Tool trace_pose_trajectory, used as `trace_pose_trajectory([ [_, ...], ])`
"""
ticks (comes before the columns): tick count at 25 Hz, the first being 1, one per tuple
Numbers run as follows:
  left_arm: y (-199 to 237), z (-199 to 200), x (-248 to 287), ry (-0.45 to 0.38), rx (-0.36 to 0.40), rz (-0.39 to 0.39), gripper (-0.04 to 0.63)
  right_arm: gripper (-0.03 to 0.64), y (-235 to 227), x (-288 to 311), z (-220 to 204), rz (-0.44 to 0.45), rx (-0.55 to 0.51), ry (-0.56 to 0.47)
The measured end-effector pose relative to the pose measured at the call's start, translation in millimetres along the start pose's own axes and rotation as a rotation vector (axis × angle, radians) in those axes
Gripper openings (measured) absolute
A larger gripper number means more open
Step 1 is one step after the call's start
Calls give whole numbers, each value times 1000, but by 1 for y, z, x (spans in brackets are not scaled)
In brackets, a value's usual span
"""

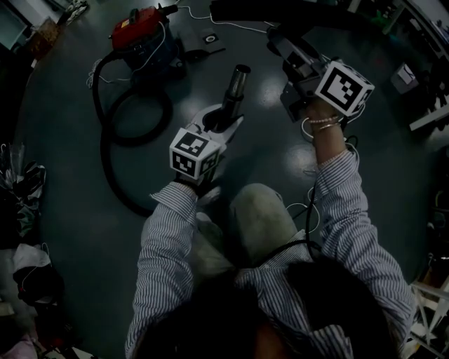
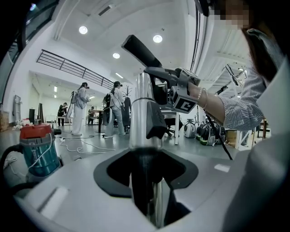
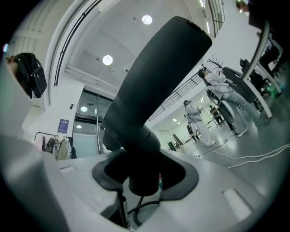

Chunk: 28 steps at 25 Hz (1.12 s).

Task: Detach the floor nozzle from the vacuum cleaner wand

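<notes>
My left gripper (image 1: 226, 125) is shut on the vacuum wand (image 1: 235, 87), a chrome tube with a black clip, held low over the dark floor. The left gripper view shows the wand (image 2: 142, 113) rising upright between the jaws of the left gripper (image 2: 146, 181). My right gripper (image 1: 284, 49) is raised to the right, shut on the black neck of the floor nozzle (image 1: 270, 10). That neck (image 3: 154, 81) fills the right gripper view, clamped in the right gripper (image 3: 140, 179). In the head view the wand's open end stands apart from the nozzle.
A red and teal vacuum canister (image 1: 144, 35) sits at the far left, its black hose (image 1: 123, 133) looping over the floor towards me. Bags (image 1: 21, 196) lie at the left edge. Several people (image 2: 81, 108) and parked vacuums (image 2: 208, 133) stand beyond.
</notes>
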<state>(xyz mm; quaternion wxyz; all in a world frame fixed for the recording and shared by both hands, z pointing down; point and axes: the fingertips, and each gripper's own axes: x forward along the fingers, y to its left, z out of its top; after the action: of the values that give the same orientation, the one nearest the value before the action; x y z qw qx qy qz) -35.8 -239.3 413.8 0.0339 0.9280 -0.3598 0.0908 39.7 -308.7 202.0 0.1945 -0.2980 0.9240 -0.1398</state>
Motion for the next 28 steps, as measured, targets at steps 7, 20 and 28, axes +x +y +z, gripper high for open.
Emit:
trace_pose_trajectory([
  [7, 2, -4, -1, 7, 3, 2, 173, 178, 4, -2, 5, 0, -25, -21],
  [20, 10, -4, 9, 39, -7, 33, 175, 179, 10, 0, -3, 24, -15, 44],
  [28, 10, -1, 2, 33, -27, 72, 173, 179, 34, -18, -37, 76, 45, 83],
])
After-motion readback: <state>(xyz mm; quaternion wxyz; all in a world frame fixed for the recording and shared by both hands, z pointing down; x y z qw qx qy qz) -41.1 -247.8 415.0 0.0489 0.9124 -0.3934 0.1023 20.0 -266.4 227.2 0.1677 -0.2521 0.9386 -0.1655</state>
